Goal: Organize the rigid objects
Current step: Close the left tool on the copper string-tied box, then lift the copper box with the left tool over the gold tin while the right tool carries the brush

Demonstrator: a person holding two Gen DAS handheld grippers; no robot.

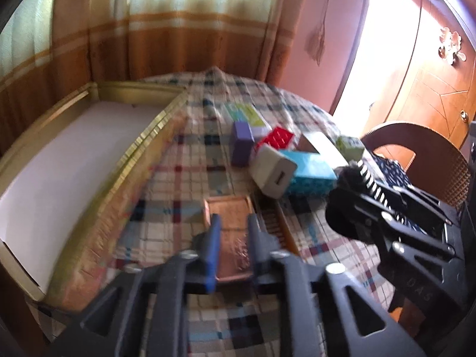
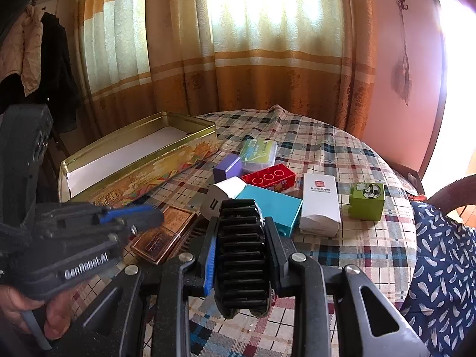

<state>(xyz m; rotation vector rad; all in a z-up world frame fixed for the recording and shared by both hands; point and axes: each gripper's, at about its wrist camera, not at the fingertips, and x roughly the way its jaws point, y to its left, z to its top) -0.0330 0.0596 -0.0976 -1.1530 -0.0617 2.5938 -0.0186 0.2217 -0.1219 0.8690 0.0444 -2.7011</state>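
The right gripper (image 2: 242,232) is clamped on a black comb (image 2: 242,255) above the worktop (image 2: 357,238). The left gripper (image 1: 233,232) hovers with jaws apart over a copper case (image 1: 230,208). Beyond lie a charger (image 2: 221,196), teal box (image 2: 273,208), red brick (image 2: 269,177) and, farther left, a gold tin (image 2: 142,154).

Glossy gold metal tin (image 2: 139,160), woven plaid tablecloth (image 2: 351,148), ribbed black plastic comb (image 2: 242,255)

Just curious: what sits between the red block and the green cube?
A white carton lies between the red block and the green cube, plain in the right wrist view.
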